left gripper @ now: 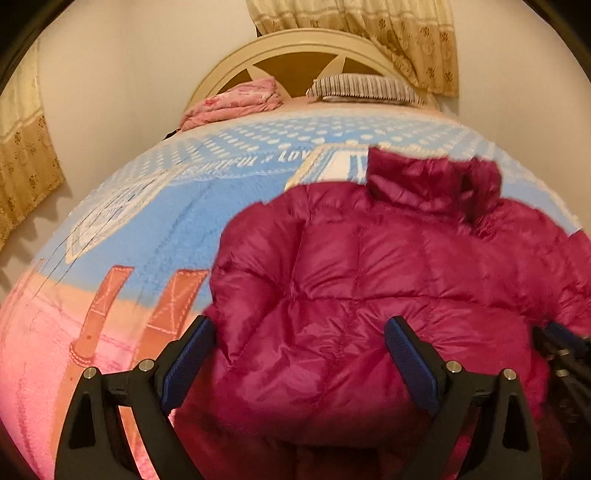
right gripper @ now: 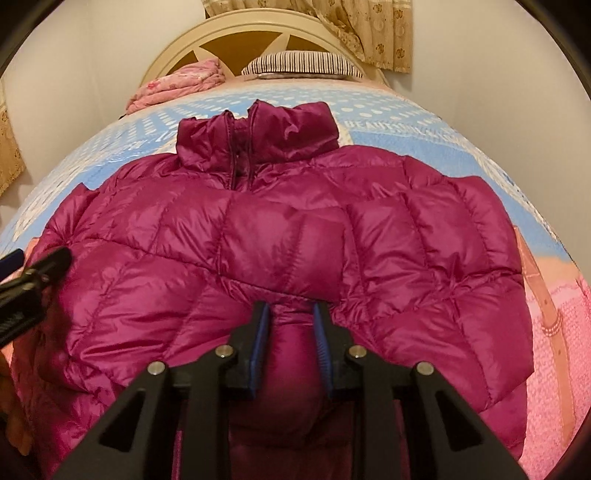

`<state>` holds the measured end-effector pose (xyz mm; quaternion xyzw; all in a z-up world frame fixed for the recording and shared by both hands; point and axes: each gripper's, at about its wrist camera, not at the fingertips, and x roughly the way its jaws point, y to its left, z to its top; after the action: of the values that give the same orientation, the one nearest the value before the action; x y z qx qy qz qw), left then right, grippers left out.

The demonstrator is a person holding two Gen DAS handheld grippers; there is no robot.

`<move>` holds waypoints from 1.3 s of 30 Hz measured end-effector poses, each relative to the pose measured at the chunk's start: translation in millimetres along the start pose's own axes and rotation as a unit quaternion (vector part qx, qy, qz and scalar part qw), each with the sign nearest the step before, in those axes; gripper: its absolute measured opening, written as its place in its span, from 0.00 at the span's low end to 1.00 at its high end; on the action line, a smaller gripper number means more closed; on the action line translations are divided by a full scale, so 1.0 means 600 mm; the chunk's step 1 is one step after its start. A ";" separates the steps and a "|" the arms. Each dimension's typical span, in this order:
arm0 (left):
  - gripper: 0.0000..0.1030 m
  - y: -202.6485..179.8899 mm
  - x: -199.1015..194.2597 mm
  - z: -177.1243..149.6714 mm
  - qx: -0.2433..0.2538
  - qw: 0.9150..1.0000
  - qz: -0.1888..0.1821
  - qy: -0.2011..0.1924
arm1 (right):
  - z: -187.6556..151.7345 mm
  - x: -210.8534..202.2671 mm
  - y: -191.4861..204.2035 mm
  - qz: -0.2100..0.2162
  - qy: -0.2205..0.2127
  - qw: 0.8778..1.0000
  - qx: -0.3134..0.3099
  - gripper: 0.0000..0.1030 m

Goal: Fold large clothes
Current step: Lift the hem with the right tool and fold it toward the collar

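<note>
A magenta quilted puffer jacket point(right gripper: 295, 229) lies on the bed, collar point(right gripper: 258, 136) toward the headboard. It also shows in the left wrist view point(left gripper: 369, 295). My right gripper point(right gripper: 290, 317) is shut on a puffed fold of the jacket's lower middle part. My left gripper point(left gripper: 299, 332) is open wide over the jacket's left lower part, with the fabric between its pads but not pinched. The left gripper shows at the left edge of the right wrist view point(right gripper: 33, 273). The right gripper shows at the right edge of the left wrist view point(left gripper: 565, 350).
The bed has a blue and pink fleece blanket point(left gripper: 147, 229). A folded pink quilt point(left gripper: 236, 103) and a striped pillow point(left gripper: 365, 86) lie by the cream headboard point(left gripper: 295, 48). Beige curtains point(left gripper: 406, 33) hang behind.
</note>
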<state>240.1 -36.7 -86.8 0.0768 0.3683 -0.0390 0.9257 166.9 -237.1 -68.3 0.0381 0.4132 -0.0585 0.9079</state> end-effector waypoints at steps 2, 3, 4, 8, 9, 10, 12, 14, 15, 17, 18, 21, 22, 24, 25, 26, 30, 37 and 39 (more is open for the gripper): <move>0.92 -0.003 0.018 -0.009 0.000 1.000 0.000 0.013 | 0.000 0.002 0.003 -0.005 -0.003 1.000 -0.004 0.27; 0.92 -0.003 0.020 -0.009 0.000 1.000 0.000 0.014 | -0.001 0.002 0.004 -0.006 -0.004 1.000 -0.006 0.27; 0.92 -0.003 0.020 -0.010 0.000 1.000 0.000 0.013 | -0.001 0.002 0.005 -0.006 -0.005 1.000 -0.007 0.27; 0.92 0.002 0.027 -0.012 -0.010 1.000 0.000 0.016 | -0.001 0.004 -0.001 0.002 -0.007 1.000 0.000 0.27; 0.92 0.003 0.029 -0.013 -0.011 1.000 0.004 0.019 | -0.001 0.004 -0.003 0.003 -0.007 1.000 0.002 0.27; 0.92 0.002 0.031 -0.013 -0.011 1.000 0.007 0.020 | -0.002 0.004 -0.003 0.003 -0.007 1.000 0.002 0.27; 0.92 0.000 0.031 -0.013 -0.007 1.000 0.011 0.020 | -0.002 0.003 -0.001 -0.002 -0.007 1.000 -0.002 0.27; 0.92 0.001 0.031 -0.013 -0.008 1.000 0.009 0.021 | -0.002 0.003 0.001 -0.005 -0.007 1.000 -0.005 0.27; 0.92 0.002 0.032 -0.013 -0.008 1.000 0.009 0.022 | -0.002 0.003 0.001 -0.004 -0.007 1.000 -0.004 0.27; 0.92 0.001 0.032 -0.013 -0.006 1.000 0.010 0.022 | -0.001 0.003 0.002 -0.002 -0.007 1.000 -0.002 0.27; 0.92 0.001 0.032 -0.012 -0.006 1.000 0.011 0.022 | -0.002 0.003 0.004 -0.004 -0.008 1.000 -0.003 0.27; 0.92 0.000 0.032 -0.012 -0.007 1.000 0.010 0.022 | -0.002 0.002 0.012 -0.017 -0.008 1.000 -0.012 0.28; 0.92 0.001 0.032 -0.013 -0.007 1.000 0.009 0.023 | -0.001 0.002 0.013 -0.020 -0.007 1.000 -0.014 0.29; 0.92 0.002 0.032 -0.012 -0.010 1.000 0.005 0.024 | 0.000 0.000 0.007 -0.015 -0.004 1.000 -0.009 0.34; 0.92 0.004 0.032 -0.012 -0.012 1.000 0.003 0.025 | 0.001 -0.002 0.002 -0.011 0.002 1.000 -0.005 0.44; 0.92 0.005 0.033 -0.013 -0.013 1.000 0.001 0.025 | 0.002 -0.004 -0.003 -0.014 0.009 1.000 -0.003 0.61; 0.93 0.005 0.033 -0.012 -0.012 1.000 0.003 0.025 | 0.023 -0.032 -0.034 0.000 0.022 0.999 0.032 0.66; 0.93 0.008 0.033 -0.013 -0.017 1.000 -0.002 0.023 | 0.169 -0.011 -0.056 0.014 0.016 0.993 0.115 0.66; 0.93 0.008 0.032 -0.013 -0.018 1.000 -0.001 0.023 | 0.195 0.018 -0.061 0.006 0.022 0.990 0.138 0.66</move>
<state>249.4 -31.2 -105.4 0.0609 0.3898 -0.0316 0.9183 256.0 -287.8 -0.5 0.1670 0.4209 -0.1086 0.8849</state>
